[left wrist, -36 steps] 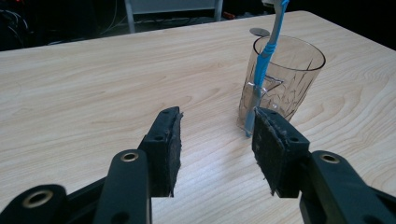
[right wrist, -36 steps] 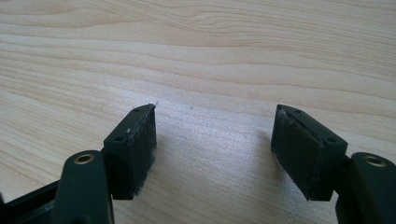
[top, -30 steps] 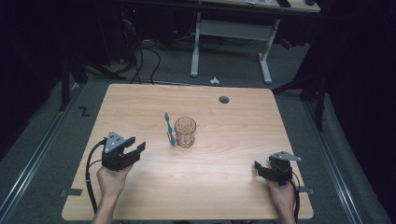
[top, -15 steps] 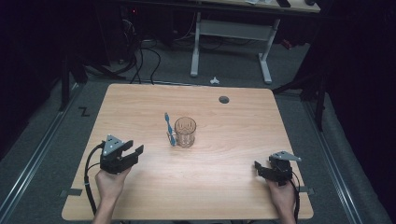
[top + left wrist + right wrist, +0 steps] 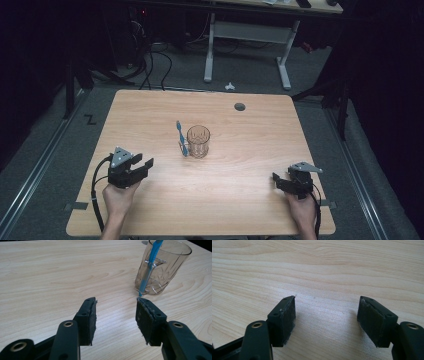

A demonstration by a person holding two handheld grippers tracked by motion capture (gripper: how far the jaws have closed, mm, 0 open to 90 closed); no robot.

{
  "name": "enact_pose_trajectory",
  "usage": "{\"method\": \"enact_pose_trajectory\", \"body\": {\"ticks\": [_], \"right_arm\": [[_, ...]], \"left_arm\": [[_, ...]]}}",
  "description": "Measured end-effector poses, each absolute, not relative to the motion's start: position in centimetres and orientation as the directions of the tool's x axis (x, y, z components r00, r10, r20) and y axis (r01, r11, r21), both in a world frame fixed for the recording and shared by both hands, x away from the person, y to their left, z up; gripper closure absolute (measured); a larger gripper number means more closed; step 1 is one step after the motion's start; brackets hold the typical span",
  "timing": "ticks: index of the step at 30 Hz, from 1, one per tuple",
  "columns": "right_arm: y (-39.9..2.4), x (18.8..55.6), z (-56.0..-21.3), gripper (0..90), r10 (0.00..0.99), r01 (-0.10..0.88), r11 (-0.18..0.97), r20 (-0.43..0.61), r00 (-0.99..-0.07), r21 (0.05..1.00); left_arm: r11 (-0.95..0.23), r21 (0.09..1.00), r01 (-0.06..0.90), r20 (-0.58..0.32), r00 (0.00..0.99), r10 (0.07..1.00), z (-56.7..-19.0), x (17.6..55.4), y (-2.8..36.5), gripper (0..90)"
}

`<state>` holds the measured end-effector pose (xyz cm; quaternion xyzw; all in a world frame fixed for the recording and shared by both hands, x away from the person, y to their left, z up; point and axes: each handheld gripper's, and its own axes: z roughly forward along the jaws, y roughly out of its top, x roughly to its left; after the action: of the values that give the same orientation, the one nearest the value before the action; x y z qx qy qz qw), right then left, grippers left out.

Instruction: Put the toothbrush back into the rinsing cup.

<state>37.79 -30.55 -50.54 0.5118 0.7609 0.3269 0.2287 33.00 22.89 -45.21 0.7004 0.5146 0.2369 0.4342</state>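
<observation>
High view shows a wooden surface [image 5: 250,210] with a clear patterned glass [image 5: 198,141] standing upright near its middle. A blue toothbrush [image 5: 181,138] sits just beside the glass on its left side; from this view it seems to lean against the glass wall, head up. Beyond the glass, toward the far edge, there is a small dark round hole [image 5: 240,106] in the surface.

The left claw [image 5: 145,166] is held in a hand [image 5: 118,198] on the near left of the glass, pointing toward it, well apart from it. Its jaws are spread with nothing between them. In the left gripper view the same claw [image 5: 115,315] gapes over bare wood, and the glass [image 5: 162,267] stands ahead to the right with the toothbrush [image 5: 150,267] slanting along its outer wall.

The right claw [image 5: 276,181] is on the near right of the glass, well apart from it, held by the other hand [image 5: 303,210]. In the right gripper view its jaws [image 5: 326,320] are spread wide over bare wood, holding nothing.
</observation>
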Motion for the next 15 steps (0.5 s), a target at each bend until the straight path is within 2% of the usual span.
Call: {"method": "enact_pose_trajectory", "body": {"ticks": [15], "right_arm": [[-30.5, 37.8, -50.5, 31.3, 0.929, 0.630, 0.262, -0.013, -0.371, 0.732]], "left_arm": [[-0.099, 0.833, 0.544, -0.110, 0.340, 0.934, -46.3, 33.1, 22.9, 50.7]]}}
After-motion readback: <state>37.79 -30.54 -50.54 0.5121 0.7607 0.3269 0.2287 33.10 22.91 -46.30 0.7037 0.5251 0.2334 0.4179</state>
